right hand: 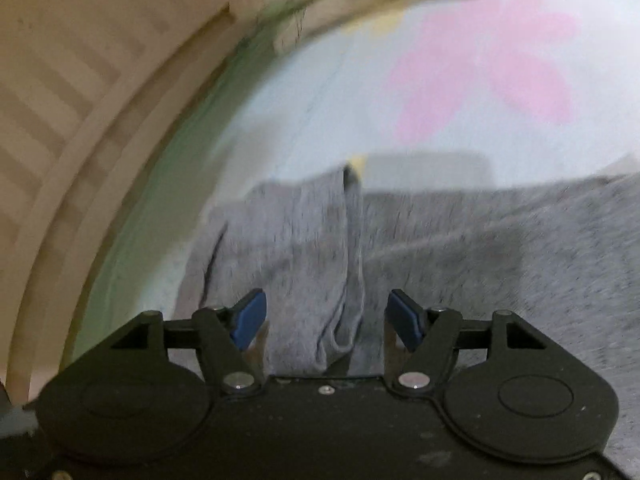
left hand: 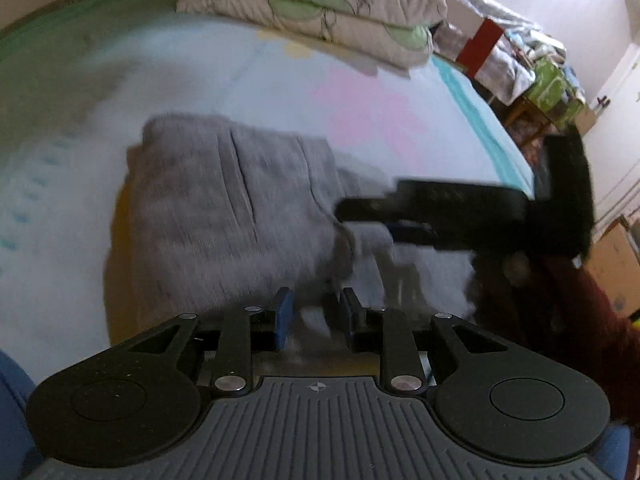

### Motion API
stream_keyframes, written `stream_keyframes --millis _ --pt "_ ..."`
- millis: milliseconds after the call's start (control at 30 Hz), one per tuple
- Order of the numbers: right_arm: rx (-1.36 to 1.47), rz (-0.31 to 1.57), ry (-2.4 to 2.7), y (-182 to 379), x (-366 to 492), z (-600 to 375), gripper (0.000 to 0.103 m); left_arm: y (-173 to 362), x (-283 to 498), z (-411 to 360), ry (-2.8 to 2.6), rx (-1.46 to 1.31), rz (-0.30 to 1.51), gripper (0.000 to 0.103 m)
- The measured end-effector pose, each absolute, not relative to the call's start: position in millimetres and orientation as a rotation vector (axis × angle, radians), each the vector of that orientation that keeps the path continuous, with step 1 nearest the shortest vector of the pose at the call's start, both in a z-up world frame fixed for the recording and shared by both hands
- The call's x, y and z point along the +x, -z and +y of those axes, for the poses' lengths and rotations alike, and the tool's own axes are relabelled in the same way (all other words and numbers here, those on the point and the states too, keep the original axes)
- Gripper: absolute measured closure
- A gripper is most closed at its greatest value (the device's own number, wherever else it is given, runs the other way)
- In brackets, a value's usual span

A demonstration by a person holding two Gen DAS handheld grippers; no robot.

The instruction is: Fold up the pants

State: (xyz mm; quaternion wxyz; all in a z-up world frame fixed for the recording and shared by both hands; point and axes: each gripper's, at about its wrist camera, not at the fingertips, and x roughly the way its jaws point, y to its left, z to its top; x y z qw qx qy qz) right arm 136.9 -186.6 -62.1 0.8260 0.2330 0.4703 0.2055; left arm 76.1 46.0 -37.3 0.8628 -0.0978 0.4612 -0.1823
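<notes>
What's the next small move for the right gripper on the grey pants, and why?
Probably ease the right gripper forward and close on the raised fold of the grey pants. Its pads stand wide with the ridge between them, not pinched, so nothing is held yet.

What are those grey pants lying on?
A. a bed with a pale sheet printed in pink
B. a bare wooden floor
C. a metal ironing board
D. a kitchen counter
A: the grey pants lie on a pale bed sheet with pink print, folded quilts behind.
</notes>
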Motion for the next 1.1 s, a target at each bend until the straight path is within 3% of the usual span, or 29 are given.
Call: stream_keyframes --millis 167,233,333,767,1100 --pt "0.483 1.019 -0.486 64 144 -178 0.027 45 79 46 0.377 -0.192 0.987 0.078" --pt "0.520 1.046 -0.567 70 154 -169 0.071 47 81 48 0.369 -0.193 0.992 0.078" --pt "0.461 1.038 -0.576 62 154 -161 0.091 51 79 45 0.369 -0.182 0.994 0.078" --pt "0.443 0.773 -0.451 -63 102 -256 0.093 79 79 8 0.319 -0.131 0.977 0.076" --pt "0.354 1.042 -0.131 43 76 -315 0.092 85 84 5 0.328 -0.101 1.058 0.076"
